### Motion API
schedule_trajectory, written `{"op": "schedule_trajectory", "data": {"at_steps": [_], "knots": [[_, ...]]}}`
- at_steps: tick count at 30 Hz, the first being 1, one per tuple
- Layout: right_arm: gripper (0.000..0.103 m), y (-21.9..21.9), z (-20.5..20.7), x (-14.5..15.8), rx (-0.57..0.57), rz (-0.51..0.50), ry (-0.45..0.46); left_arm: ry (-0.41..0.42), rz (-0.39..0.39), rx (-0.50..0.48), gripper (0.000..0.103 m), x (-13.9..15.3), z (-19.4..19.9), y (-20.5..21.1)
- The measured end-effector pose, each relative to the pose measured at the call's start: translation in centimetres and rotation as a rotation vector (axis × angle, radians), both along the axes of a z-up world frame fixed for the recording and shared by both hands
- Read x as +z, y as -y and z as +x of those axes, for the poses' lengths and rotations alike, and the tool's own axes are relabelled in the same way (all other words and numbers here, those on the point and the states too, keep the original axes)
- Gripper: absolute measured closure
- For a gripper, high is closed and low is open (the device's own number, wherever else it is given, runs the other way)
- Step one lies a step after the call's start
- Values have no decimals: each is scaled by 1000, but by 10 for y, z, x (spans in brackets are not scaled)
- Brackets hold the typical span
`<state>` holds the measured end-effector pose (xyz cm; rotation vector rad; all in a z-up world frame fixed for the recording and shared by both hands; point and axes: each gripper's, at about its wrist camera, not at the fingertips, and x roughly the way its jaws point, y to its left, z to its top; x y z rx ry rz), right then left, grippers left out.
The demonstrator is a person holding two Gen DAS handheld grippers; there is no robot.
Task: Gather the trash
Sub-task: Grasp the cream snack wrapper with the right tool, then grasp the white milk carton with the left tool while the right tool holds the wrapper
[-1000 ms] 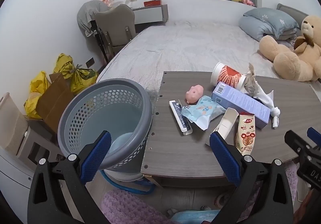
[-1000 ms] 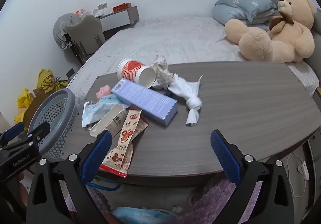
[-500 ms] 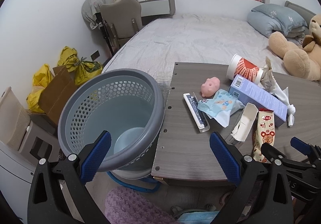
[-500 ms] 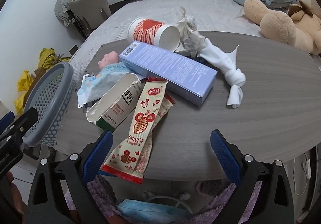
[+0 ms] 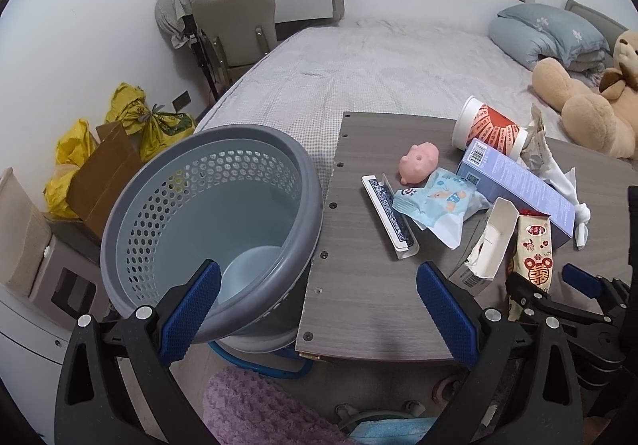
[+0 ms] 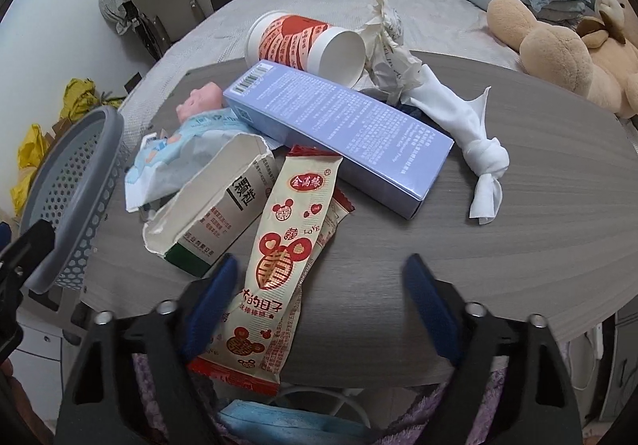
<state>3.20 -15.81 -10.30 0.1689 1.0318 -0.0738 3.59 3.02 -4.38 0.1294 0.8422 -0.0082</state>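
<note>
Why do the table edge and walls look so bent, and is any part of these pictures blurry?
Left wrist view: the fisheye lens bows the table and basket, corners go black; everything sharp, lit softly from indoors. Right wrist view: same curving; the snack wrapper is sharp, while the right gripper looks slightly soft, close to the lens.

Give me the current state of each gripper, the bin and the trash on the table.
Left gripper: open, holding nothing.
Right gripper: open, around the snack wrapper, not closed on it.
Trash basket: upright beside the table, no trash visible inside.
Paper cup: on its side.
Medicine carton: torn open, lying flat.
Purple box: closed, lying flat.
White cloth: knotted.
</note>
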Motion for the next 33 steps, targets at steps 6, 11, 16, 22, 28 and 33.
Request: {"op": "schedule_trajectory", "data": {"at_steps": [6,11,16,22,28,33], "knots": [[54,-7,0,0,26,-12,9,-11,-14,-21,6,0,0,3],[76,-5,-5,3,42,14,14,-15,-26,-65,6,1,-2,11],[76,4,-19,16,51,35,52,-27,-42,-125,6,0,-2,25],[76,22,-45,33,52,49,97,-72,-37,-190,6,-12,4,49],[76,46,-62,37,27,92,115,-100,-22,-231,6,-29,11,74],[76,64,-69,31,6,128,110,-127,-34,-249,6,-40,20,88]]}}
